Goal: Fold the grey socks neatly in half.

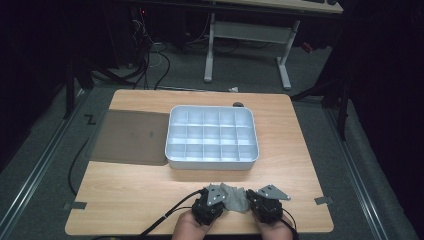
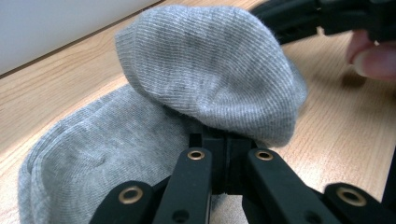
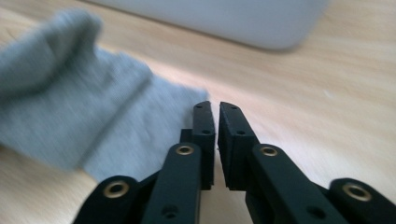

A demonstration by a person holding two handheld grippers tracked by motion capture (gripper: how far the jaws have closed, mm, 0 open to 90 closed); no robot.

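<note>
Grey sock (image 2: 205, 79) pinched in left tool (image 2: 227, 154); unlabelled.

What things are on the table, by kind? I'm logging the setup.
Grey sock: 1
White compartment tray: 1
Dark mat: 1
Hand-held gripper: 2, left hand-held gripper and right hand-held gripper
Small dark object at the far edge: 1
Total: 6

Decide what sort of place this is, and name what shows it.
Probably a lab or workshop: a bare wooden table, cables trailing over grey carpet behind, a second desk frame, and handheld grippers working a grey sock.
</note>
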